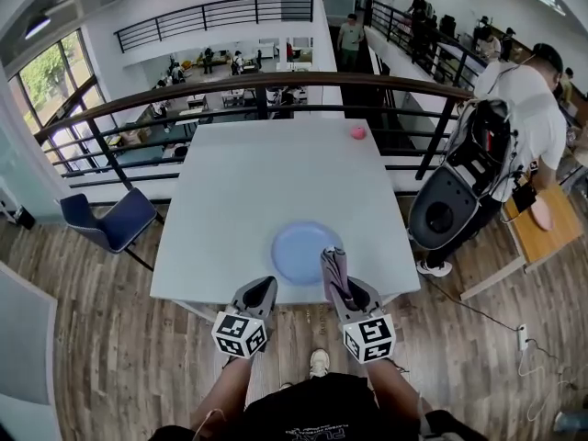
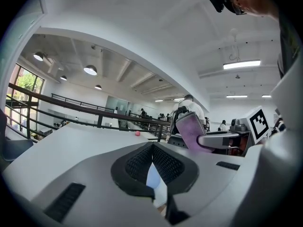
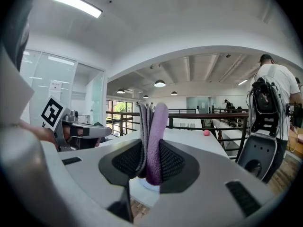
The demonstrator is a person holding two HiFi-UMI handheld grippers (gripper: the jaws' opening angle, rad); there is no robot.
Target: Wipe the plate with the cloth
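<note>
Worktop: the white worktop (image 1: 248, 182) filled the middle of the head view, with a little pink ball (image 1: 357, 132) way off at its top right.

Plate: the pale blue plate (image 1: 306, 252) lay flat at centre frame, close to the worktop's lower edge. It was round, so it had no real long axis.

Cloth: the purple cloth (image 3: 155, 141) was folded into a thick strip. Its long axis ran along the line the right tool pointed, poking out past the jaws. In the head view its free end reached up-frame over the plate's lower right rim. No view really showed whether it touched the plate.

Right tool: the right tool (image 3: 150, 160) was clamped on the cloth, pads squeezing the fold.

Left tool: the left tool (image 2: 152, 148) was closed with nothing in it, just below the plate's lower left.

Risk 1: nothing was pinning the plate, so a firm wipe would probably skate it around, maybe off that near edge.

Risk 2: only the cloth's tip stuck out, so drag could tug it loose or leave most of the plate unwiped.
</note>
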